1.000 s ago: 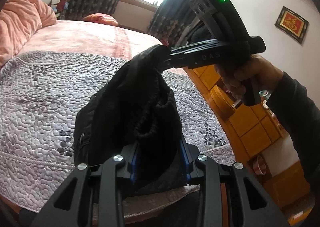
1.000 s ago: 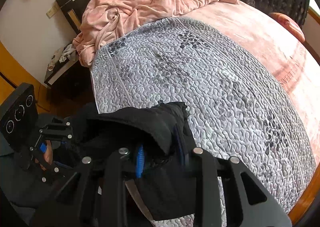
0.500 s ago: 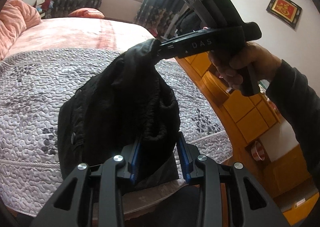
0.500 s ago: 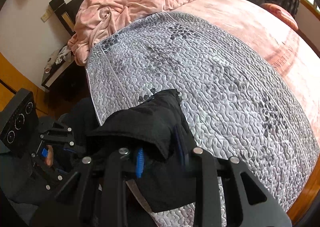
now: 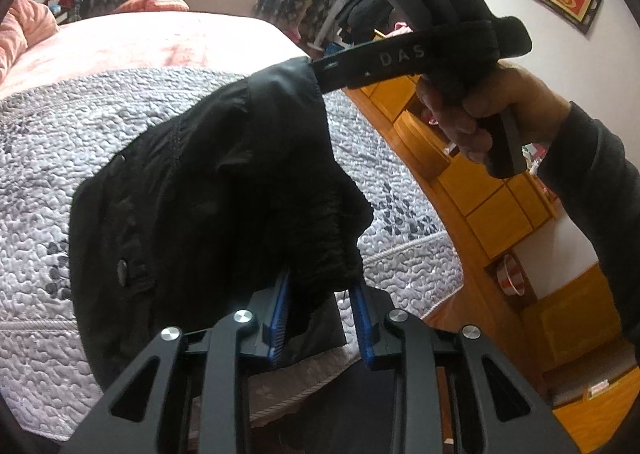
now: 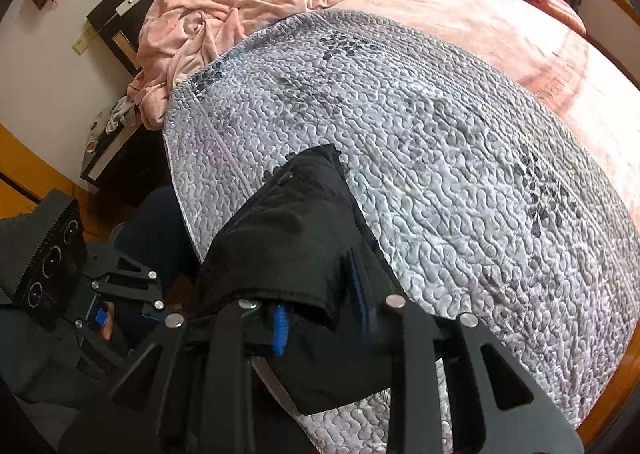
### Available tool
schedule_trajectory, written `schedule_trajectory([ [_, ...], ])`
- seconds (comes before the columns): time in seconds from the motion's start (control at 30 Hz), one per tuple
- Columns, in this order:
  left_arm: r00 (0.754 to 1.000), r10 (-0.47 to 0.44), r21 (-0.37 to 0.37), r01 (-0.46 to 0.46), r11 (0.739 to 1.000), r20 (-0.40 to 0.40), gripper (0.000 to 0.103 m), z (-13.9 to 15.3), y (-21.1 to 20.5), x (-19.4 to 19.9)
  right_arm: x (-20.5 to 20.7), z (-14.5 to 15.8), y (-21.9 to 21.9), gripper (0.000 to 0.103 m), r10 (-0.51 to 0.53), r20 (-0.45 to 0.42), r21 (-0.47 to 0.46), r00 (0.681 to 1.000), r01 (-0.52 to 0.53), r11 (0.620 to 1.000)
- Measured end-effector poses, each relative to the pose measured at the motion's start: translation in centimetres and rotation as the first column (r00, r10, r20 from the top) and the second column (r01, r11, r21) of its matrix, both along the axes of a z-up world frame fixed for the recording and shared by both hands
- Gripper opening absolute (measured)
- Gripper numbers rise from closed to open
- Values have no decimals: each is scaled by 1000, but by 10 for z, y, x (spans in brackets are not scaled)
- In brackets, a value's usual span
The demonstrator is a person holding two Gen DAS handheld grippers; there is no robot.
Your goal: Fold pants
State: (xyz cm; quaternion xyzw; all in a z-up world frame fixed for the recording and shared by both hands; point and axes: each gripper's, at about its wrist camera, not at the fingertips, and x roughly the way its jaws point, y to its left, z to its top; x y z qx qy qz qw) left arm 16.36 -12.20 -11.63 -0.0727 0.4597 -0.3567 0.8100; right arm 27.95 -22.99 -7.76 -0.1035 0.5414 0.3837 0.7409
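The black pants [image 5: 208, 190] hang bunched between both grippers above the near edge of the bed. My left gripper [image 5: 320, 318] is shut on the elastic waistband, with blue pads on either side of the cloth. My right gripper [image 6: 320, 314] is shut on another part of the pants [image 6: 296, 238]; in the left wrist view it [image 5: 316, 70] holds the cloth's upper corner, higher than the left one. The rest of the pants drapes down toward the grey quilt [image 6: 440, 158].
The bed carries a grey quilted cover [image 5: 60, 142] and a pink sheet [image 5: 152, 42]. A crumpled pink blanket [image 6: 260, 2] lies by the headboard. Wooden cabinets [image 5: 492, 206] stand right of the bed. A dark nightstand [image 6: 116, 142] is at the bed's left.
Both grippers have carried the pants farther over the quilt. The right gripper has risen, and the cloth between them has spread wider.
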Motion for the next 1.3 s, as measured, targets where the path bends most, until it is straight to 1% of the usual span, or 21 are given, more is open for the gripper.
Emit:
schedule_trajectory([
  [0.4, 998, -46, 29, 47, 998, -43, 29, -24, -22, 7, -5, -34, -37, 24, -45, -33, 46, 998, 47, 998],
  [0.57, 996, -66, 50, 69, 996, -66, 29, -37, -38, 11, -8, -51, -52, 24, -64, -46, 66, 997, 67, 996],
  [1.13, 986, -107, 149, 126, 981, -131, 29, -95, -77, 24, -13, -119, -101, 24, -134, -96, 161, 986, 148, 976],
  [1.3, 983, -109, 168, 134, 977, -150, 29, -109, -86, 26, -13, -136, -111, 24, -152, -121, 180, 981, 172, 968],
])
